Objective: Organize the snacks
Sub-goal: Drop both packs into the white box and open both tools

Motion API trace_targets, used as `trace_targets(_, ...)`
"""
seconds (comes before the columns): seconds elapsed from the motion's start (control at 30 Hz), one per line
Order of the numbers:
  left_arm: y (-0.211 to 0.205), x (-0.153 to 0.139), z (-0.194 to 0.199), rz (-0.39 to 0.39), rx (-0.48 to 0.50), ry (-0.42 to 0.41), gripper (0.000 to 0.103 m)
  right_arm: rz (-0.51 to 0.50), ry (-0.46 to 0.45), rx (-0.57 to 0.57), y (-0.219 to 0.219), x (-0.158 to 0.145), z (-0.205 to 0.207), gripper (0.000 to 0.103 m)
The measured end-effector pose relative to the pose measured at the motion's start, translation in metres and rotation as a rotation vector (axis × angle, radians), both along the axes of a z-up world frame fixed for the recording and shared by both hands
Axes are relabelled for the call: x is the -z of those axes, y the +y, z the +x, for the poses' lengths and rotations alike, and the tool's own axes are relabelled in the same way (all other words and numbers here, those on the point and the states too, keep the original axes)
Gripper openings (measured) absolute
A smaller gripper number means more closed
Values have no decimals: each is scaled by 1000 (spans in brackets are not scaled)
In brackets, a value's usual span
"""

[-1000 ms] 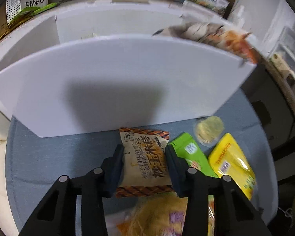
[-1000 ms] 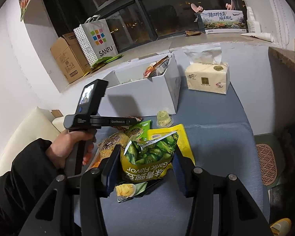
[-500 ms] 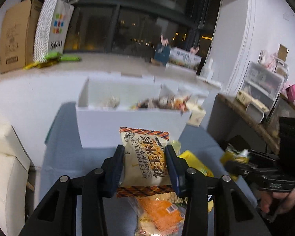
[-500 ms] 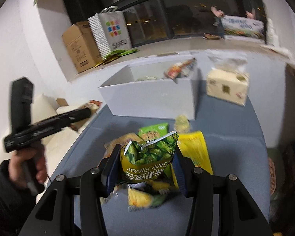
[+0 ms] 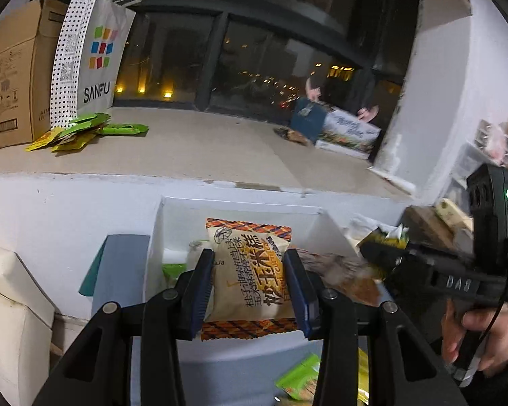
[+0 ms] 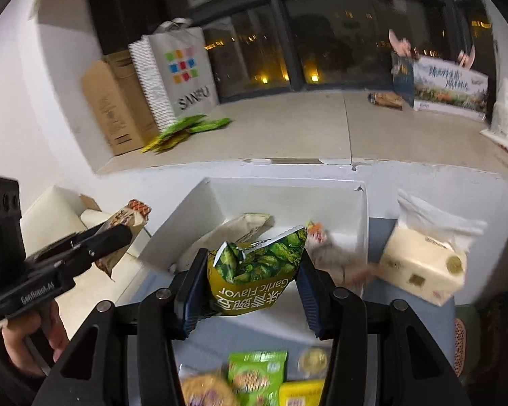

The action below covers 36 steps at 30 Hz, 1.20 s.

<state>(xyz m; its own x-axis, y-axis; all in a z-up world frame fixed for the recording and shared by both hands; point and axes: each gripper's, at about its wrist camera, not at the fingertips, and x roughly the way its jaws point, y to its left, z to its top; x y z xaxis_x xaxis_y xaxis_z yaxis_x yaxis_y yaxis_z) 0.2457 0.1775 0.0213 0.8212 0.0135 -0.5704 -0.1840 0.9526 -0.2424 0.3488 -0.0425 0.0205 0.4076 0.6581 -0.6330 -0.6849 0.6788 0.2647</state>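
It is dark outside the big window point(image 5: 254, 50), and a wide stone ledge point(image 5: 203, 149) runs under it. Near the ledge sits a white box point(image 6: 362, 209) on a blue table point(image 6: 379, 247).

The left claw point(image 5: 250, 287) is squeezed tight on a tan and orange snack pack point(image 5: 250, 270), held up over the box. The right claw point(image 6: 252, 284) is squeezed tight on a green and yellow bag point(image 6: 254, 270), also held above the box. The bag's top looks torn open.

The two claws are close together above one small box. They could bump if both go down at once. The open bag is upside down, so bits might spill if it gets shaken. A pack let go too near the thin white wall could slide out onto the table.

Some snacks point(image 6: 233, 233) already lie in the box, mostly on the right. The far left part looks more open. A tissue box point(image 6: 423, 270) sits just right of the white box, so that side is tight. More snacks point(image 6: 257, 375) wait on the near table.
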Motion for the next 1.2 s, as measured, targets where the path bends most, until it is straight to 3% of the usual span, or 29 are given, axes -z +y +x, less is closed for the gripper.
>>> trace_targets(0.1,7,8,18,34,-11,27,56,-31,26,49,14,5,35,54)
trace_targets(0.17,11,13,26,50,-20,60,89,-27,32,63,16,6,50,56)
trace_targets(0.2,15,16,29,53,-42,78,103,-27,31,82,17,6,57,69)
trace_targets(0.23,17,17,27,57,-51,75,103,-30,37,111,17,6,66,81)
trace_targets(0.27,20,18,25,50,-59,73,103,-22,41,133,16,5,70,102)
trace_targets(0.37,31,21,16,10,-81,67,103,10,34,184,9,2,76,103)
trace_targets(0.67,9,11,-43,57,-60,14,103,9,-60,130,-6,-7,35,103)
trace_targets(0.97,-57,-7,-124,63,48,-52,103,85,-163,33,-64,-23,-59,103)
trace_targets(1.2,-102,4,-178,8,111,-43,103,27,-159,-29,-110,-2,-123,103)
